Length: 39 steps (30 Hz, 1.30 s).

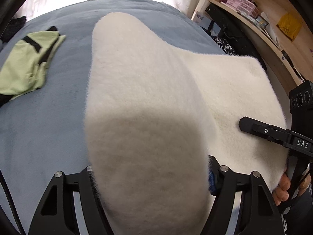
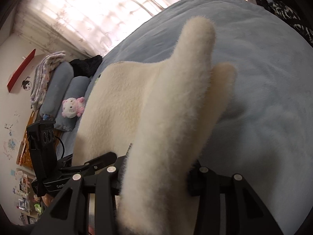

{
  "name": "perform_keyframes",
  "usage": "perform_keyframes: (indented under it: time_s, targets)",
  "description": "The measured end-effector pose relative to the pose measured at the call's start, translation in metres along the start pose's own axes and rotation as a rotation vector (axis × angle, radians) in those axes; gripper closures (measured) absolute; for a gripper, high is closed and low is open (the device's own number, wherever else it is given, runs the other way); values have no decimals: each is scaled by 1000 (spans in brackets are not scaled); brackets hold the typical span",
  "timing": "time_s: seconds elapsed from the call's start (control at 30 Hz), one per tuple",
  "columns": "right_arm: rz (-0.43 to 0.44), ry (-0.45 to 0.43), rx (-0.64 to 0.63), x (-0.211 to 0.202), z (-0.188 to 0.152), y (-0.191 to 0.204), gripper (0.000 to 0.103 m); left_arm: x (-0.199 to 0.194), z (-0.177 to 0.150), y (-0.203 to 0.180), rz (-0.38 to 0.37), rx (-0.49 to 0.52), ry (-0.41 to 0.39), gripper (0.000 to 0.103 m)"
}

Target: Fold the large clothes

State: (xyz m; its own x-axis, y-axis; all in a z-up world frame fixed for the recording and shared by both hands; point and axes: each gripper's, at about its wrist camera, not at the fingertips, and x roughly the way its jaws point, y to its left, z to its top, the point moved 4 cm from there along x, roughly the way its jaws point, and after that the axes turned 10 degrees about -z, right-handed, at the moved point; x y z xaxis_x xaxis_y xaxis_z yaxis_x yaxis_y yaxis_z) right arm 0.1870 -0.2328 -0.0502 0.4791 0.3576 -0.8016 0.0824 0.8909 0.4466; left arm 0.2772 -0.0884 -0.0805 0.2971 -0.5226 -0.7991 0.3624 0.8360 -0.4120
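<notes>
A large cream fleece garment [image 1: 146, 98] lies partly on the blue bed cover [image 1: 49, 117], its near edge lifted off the bed. In the left wrist view my left gripper [image 1: 150, 168] is shut on a thick fold of it, and the fabric hides the fingertips. My right gripper [image 2: 156, 168] is shut on another bunched fold of the garment [image 2: 137, 107], which rises in front of the lens. Each gripper shows in the other's view: the right one [image 1: 246, 125] at the garment's right edge, the left one [image 2: 101, 158] at lower left.
A folded light-green garment with black trim [image 1: 29, 64] lies at the bed's left. Wooden shelves with boxes [image 1: 254, 9] stand to the right. Pillows [image 2: 64, 90], a pink-and-white plush toy [image 2: 73, 107] and dark clothing [image 2: 86, 64] sit at the bed's head. A hand [image 1: 281, 188] holds the right gripper.
</notes>
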Motion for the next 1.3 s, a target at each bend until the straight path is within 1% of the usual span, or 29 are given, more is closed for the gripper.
perform_keyframes:
  time_s: [0.07, 0.13, 0.27, 0.43, 0.5, 0.6, 0.63, 0.67, 0.8, 0.9, 0.93, 1.0, 1.1, 1.23, 1.3]
  targets:
    - [13, -2, -22, -8, -6, 21, 61, -25, -7, 5, 7, -10, -18, 31]
    - [25, -4, -46, -12, -10, 48, 61, -62, -30, 28, 8, -17, -33, 31]
    - [54, 0, -93, -14, -18, 99, 61, -115, -45, 55, 29, -38, -64, 31]
    - [103, 17, -149, 2, -22, 166, 61, -163, -48, 104, 73, -68, -87, 31]
    - [124, 26, -157, 11, -22, 187, 61, -180, -48, 122, 96, -77, -93, 31]
    - [158, 42, -168, 32, -17, 222, 61, -211, -44, 158, 137, -89, -108, 31]
    - [169, 47, -176, 41, -12, 236, 61, -214, -42, 164, 145, -90, -112, 31]
    - [175, 49, -183, 47, -8, 247, 61, -221, -40, 177, 153, -93, -116, 31]
    - [195, 60, -214, 76, 14, 284, 61, -240, -19, 221, 181, -101, -135, 31]
    - [203, 59, -229, 101, 36, 310, 61, -244, 4, 254, 198, -108, -147, 31]
    - [206, 58, -229, 111, 46, 317, 61, -240, 13, 258, 203, -109, -149, 31]
    - [209, 49, -238, 128, 62, 331, 61, -239, 30, 277, 209, -107, -156, 31]
    - [217, 34, -241, 148, 83, 340, 61, -234, 58, 301, 227, -89, -169, 31]
    - [232, 15, -232, 185, 118, 354, 61, -224, 99, 338, 256, -60, -185, 31]
    - [233, 8, -234, 200, 131, 357, 61, -219, 115, 351, 269, -50, -189, 31]
